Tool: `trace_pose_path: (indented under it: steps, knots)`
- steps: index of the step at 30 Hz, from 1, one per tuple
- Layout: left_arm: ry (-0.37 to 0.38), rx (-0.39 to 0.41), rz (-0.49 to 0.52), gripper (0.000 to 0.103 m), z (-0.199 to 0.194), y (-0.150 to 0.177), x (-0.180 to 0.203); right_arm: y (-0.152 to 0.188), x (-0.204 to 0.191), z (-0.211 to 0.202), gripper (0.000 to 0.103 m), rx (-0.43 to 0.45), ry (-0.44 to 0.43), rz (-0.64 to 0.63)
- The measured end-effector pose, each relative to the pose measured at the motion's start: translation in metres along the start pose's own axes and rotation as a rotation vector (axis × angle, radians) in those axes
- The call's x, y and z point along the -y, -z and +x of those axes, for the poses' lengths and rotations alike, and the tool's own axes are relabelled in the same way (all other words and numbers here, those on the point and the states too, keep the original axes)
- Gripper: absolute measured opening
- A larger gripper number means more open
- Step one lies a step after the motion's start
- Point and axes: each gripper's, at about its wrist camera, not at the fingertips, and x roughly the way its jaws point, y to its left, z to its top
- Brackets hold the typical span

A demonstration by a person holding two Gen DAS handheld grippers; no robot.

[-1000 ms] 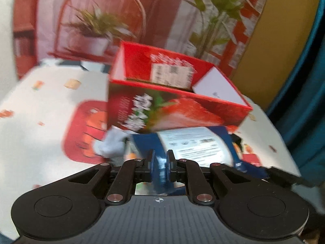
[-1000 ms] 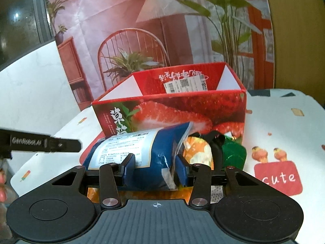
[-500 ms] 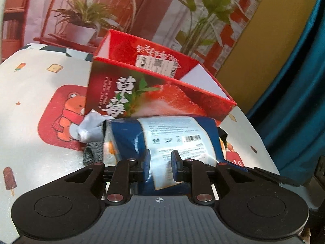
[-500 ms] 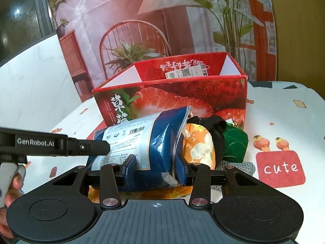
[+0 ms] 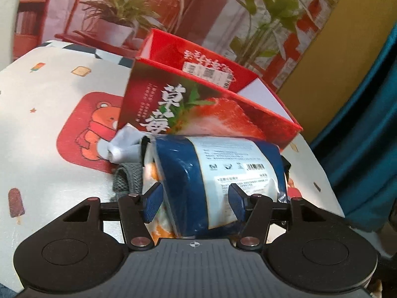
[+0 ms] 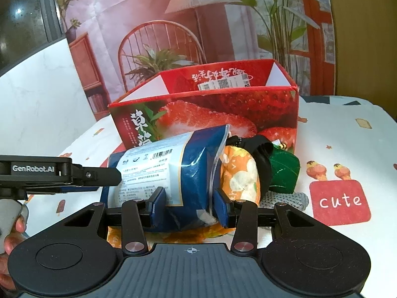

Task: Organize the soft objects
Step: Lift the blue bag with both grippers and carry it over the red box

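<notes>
My right gripper (image 6: 189, 204) grasps 1 blue bag (image 6: 173, 173); my left gripper (image 5: 194, 198), jaws just widening, straddles it released, before 1 red box (image 5: 206, 114)

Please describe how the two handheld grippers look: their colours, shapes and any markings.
Both grippers, left gripper and right gripper, have black linkage arms with silver rivets, blue finger pads, a ribbed grey body and two round black discs. From the right wrist view, the left one's side bears white "GenRobot.AI" lettering. No cables or sleeves show.

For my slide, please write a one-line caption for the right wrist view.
Right gripper clamps the blue packet before the strawberry box; left gripper's finger alongside.
</notes>
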Motion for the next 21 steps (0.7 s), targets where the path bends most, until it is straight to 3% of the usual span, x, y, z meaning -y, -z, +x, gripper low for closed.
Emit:
trace_pose_path:
  steps: [4, 8, 9, 12, 21]
  knots:
    - [0.047, -0.038, 0.015, 0.056, 0.007, 0.009, 0.003, 0.001, -0.001, 0.0, 0.04, -0.001, 0.006, -0.005]
    - [0.037, -0.061, 0.006, 0.051, 0.013, 0.014, 0.001, 0.001, -0.002, 0.001, 0.04, -0.012, 0.014, -0.01]
    - [0.031, -0.054, 0.003, 0.042, 0.012, 0.014, -0.001, 0.002, -0.002, 0.002, 0.04, -0.014, 0.015, -0.011]
    - [0.038, -0.032, 0.007, 0.035, 0.008, 0.013, -0.001, 0.001, -0.001, 0.001, 0.039, -0.01, 0.02, -0.013]
    - [0.025, 0.052, 0.079, 0.033, -0.011, 0.007, 0.011, -0.003, -0.013, -0.014, 0.031, 0.051, 0.025, -0.085]
